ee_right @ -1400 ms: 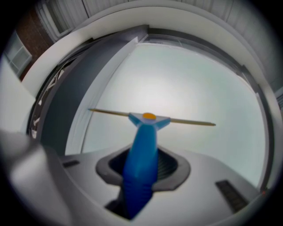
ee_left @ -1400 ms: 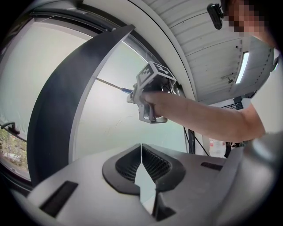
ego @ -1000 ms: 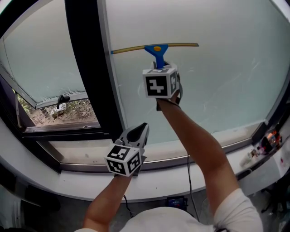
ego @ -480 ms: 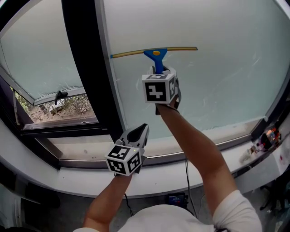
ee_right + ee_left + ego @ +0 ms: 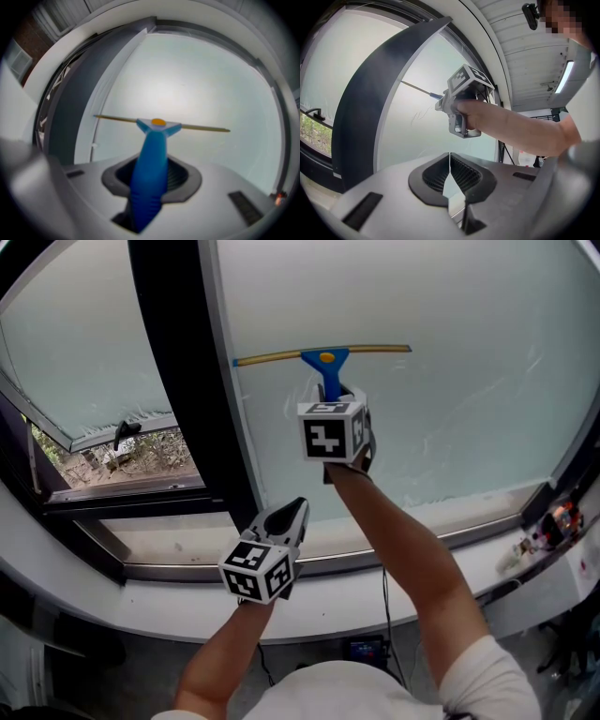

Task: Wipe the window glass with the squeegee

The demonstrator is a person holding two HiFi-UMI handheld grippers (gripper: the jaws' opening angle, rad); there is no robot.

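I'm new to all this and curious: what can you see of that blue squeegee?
The squeegee has a blue, plastic-looking handle widening into a head with an orange spot, carrying a long thin yellowish blade. The blade lies nearly level against the window glass, its left end near the dark frame. The right gripper is shut on the handle; nothing else touches it.

Smooth plastic squeegee [image 5: 325, 362] (matt, milky window glass [image 5: 459, 381])

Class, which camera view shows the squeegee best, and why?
The right gripper view: the squeegee shows whole, blue handle to full blade, if slightly blurred. The head view shows the blade sharply, little handle; the left gripper view only a sliver of blade.
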